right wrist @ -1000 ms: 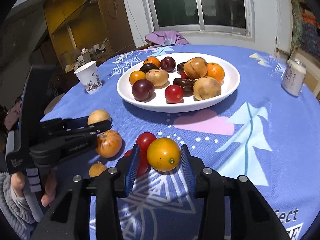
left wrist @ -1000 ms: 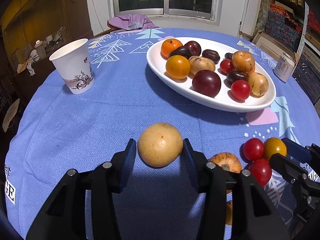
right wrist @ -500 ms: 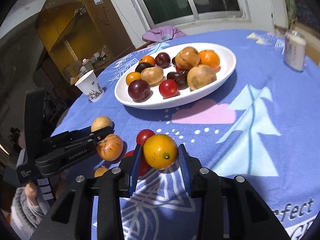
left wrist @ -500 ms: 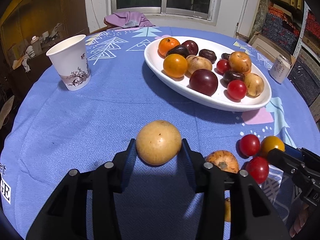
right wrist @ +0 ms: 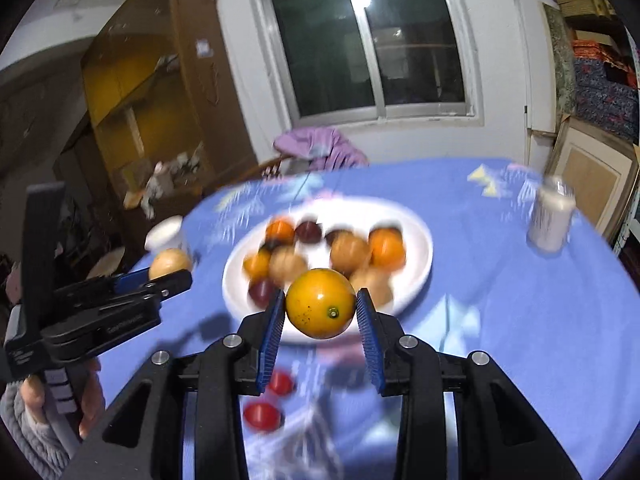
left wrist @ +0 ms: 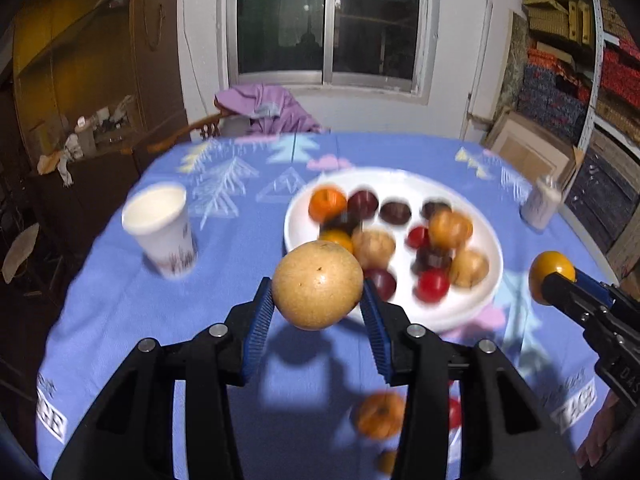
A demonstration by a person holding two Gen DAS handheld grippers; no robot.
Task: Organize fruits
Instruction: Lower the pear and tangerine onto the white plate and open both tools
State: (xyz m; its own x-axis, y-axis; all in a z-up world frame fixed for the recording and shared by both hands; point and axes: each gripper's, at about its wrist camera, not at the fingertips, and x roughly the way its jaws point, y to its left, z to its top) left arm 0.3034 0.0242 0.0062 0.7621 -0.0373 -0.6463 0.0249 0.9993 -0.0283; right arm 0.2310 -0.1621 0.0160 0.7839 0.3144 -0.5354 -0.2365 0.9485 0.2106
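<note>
My left gripper (left wrist: pixel 318 304) is shut on a round tan fruit (left wrist: pixel 318 284) and holds it in the air above the blue tablecloth. In the right wrist view my right gripper (right wrist: pixel 321 312) is shut on a yellow-orange fruit (right wrist: pixel 320 303), also lifted off the table. Beyond both stands a white oval plate (left wrist: pixel 486 240) holding several orange, tan, red and dark purple fruits. On the cloth below lie an orange ribbed fruit (left wrist: pixel 380 414) and two red fruits (right wrist: pixel 262 416). The right gripper (left wrist: pixel 538 280) with its yellow fruit (left wrist: pixel 550 268) shows at the right edge of the left view.
A white paper cup (left wrist: pixel 162 230) stands on the left of the table and a pale can (right wrist: pixel 550 218) on the right. A chair with purple cloth (left wrist: pixel 266 110) sits behind the table. A person's hand (right wrist: pixel 86 400) holds the left gripper's handle.
Both grippers have closed on their fruits and lifted them clear of the cloth. The views now tilt up toward the window, and the table looks blurred by the motion.
</note>
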